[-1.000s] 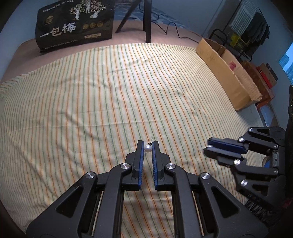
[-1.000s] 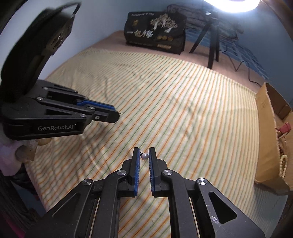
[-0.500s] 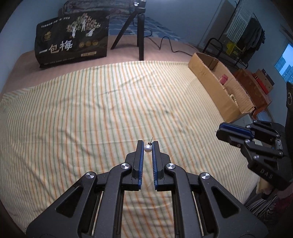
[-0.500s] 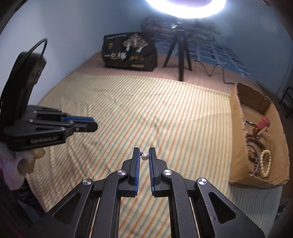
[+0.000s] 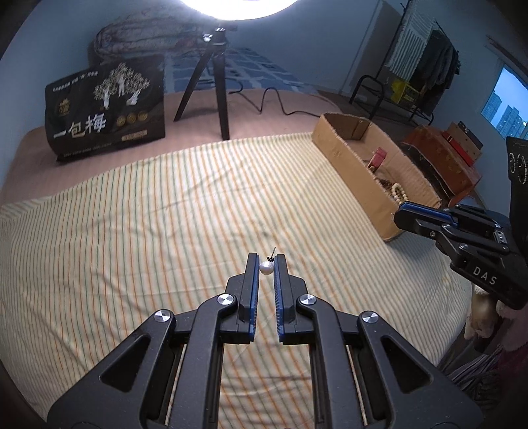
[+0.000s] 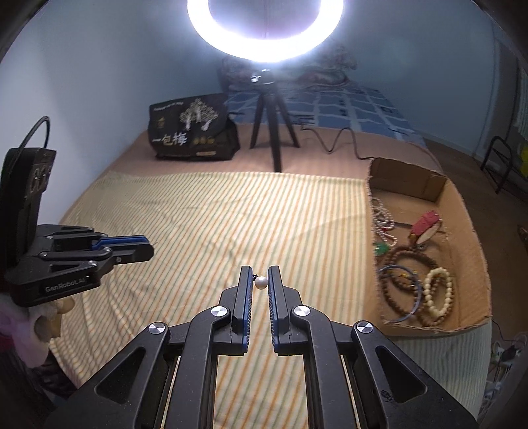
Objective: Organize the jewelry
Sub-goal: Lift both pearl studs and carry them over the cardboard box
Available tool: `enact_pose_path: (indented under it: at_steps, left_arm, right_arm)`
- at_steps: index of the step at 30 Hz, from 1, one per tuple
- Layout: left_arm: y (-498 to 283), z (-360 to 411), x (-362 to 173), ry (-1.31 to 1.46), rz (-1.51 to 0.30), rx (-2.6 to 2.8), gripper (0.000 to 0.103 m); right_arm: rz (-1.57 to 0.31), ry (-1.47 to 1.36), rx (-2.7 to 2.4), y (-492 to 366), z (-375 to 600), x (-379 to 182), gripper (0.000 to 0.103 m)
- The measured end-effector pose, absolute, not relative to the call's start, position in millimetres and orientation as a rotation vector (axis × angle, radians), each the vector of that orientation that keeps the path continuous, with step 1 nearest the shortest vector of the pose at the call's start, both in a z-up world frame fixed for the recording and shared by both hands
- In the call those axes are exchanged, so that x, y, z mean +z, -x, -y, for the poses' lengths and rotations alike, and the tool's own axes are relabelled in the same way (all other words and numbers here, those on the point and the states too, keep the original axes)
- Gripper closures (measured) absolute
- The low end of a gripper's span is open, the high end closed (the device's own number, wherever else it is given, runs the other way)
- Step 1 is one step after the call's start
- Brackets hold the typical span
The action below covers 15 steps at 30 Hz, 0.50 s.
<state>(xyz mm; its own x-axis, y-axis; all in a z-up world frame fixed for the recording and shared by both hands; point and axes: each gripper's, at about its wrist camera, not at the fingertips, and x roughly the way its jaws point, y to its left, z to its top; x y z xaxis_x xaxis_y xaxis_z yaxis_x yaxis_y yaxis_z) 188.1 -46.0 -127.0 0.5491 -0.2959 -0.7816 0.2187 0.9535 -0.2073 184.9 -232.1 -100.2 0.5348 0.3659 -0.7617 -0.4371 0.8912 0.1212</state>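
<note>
Two grippers: left gripper (image 5: 266, 260), right gripper (image 6: 260, 274), both held above the striped bedspread (image 5: 148, 214).
Pearl earrings: two, one per gripper.
Left jaws: narrowed onto a pearl earring (image 5: 266, 267), pinched between the blue pads right at the tips; its dark post sticks up and forward.
Right jaws: likewise pinching a second pearl earring (image 6: 260, 282) at the tips, post pointing to the left pad.
Container: one cardboard box (image 6: 468, 237) at the right edge of the bedspread, open top.
Box contents: several bead bracelets, brown (image 6: 411, 260), cream (image 6: 439, 292) and pale (image 6: 382, 219), a blue bangle (image 6: 417, 298), a red item (image 6: 425, 224); exact count unclear.
Background: one black bag (image 6: 193, 132), one tripod (image 6: 272, 132) with ring light (image 6: 264, 29).
</note>
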Motion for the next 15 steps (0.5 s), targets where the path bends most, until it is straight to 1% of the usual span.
enact_pose_path:
  at_steps: [15]
  left_arm:
    - [-216.1,77.1,-99.5,0.085,-0.886,-0.345,0.096]
  right_arm:
    - [-0.829,0.066,0.349,-196.2,265.4,-68.9,0.095]
